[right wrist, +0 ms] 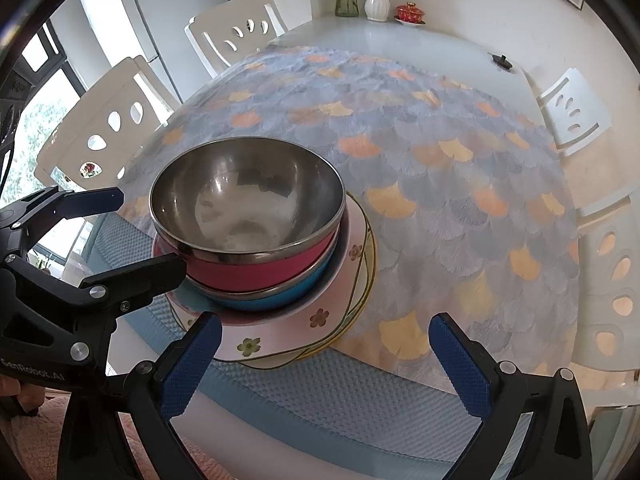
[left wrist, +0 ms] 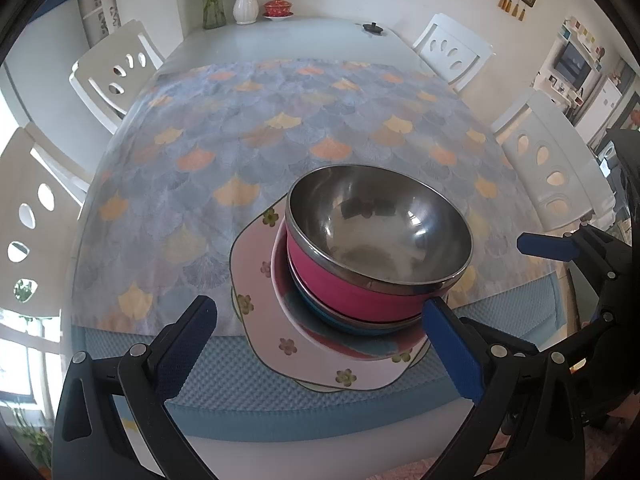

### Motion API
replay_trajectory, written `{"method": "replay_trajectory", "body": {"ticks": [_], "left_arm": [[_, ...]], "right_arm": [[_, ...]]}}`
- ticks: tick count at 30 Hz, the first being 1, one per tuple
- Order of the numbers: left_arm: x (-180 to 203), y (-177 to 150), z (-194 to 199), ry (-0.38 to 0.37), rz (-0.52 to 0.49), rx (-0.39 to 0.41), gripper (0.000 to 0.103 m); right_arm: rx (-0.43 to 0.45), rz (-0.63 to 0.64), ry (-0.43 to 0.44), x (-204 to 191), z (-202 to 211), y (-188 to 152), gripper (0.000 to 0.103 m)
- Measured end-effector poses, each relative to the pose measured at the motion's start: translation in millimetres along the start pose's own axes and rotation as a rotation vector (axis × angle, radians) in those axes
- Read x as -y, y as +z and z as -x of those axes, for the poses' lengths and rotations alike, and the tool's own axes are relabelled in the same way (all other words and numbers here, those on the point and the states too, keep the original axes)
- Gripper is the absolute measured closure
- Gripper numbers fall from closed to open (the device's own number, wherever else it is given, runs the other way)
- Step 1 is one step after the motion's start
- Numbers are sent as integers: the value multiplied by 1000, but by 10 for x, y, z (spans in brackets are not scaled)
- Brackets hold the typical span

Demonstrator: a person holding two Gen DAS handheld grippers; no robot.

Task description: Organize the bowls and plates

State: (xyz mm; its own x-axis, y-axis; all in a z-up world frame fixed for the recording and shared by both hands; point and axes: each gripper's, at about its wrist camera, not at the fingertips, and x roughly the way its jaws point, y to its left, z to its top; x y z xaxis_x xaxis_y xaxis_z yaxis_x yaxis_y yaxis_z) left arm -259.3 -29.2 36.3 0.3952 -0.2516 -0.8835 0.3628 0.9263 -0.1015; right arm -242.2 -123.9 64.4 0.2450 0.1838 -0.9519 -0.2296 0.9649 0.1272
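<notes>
A pink bowl (left wrist: 352, 280) with a steel inside sits nested in a blue bowl (left wrist: 344, 322). Both rest on a round white plate (left wrist: 288, 300) on top of pink flowered plates (left wrist: 256, 256). The stack stands at the table's near edge, half on the blue mat (left wrist: 224, 376). My left gripper (left wrist: 320, 306) is open just in front of the stack, and its right finger (left wrist: 448, 340) is close against the pink bowl's side. In the right wrist view, my right gripper (right wrist: 324, 322) is open and empty, right of the pink bowl (right wrist: 256, 268) and the flowered plates (right wrist: 280, 344).
A scale-patterned tablecloth (left wrist: 280, 128) covers the table beyond the stack. Far back stand a white vase (left wrist: 245, 6), a glass vase (left wrist: 214, 4), a red lidded cup (left wrist: 278, 7) and a small black lid (left wrist: 373, 28). White chairs (left wrist: 116, 72) ring the table.
</notes>
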Motion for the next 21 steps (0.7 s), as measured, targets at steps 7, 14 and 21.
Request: {"method": "replay_trajectory", "body": {"ticks": [7, 14, 21], "left_arm": [[-52, -22, 21, -22, 16, 3, 1], [-78, -33, 33, -39, 31, 4, 1], [-74, -43, 42, -42, 33, 5, 1]], "right_arm": [[-8, -13, 12, -7, -15, -8, 0], [-8, -12, 11, -15, -22, -9, 0], [-3, -26, 14, -8, 4, -29, 0]]}}
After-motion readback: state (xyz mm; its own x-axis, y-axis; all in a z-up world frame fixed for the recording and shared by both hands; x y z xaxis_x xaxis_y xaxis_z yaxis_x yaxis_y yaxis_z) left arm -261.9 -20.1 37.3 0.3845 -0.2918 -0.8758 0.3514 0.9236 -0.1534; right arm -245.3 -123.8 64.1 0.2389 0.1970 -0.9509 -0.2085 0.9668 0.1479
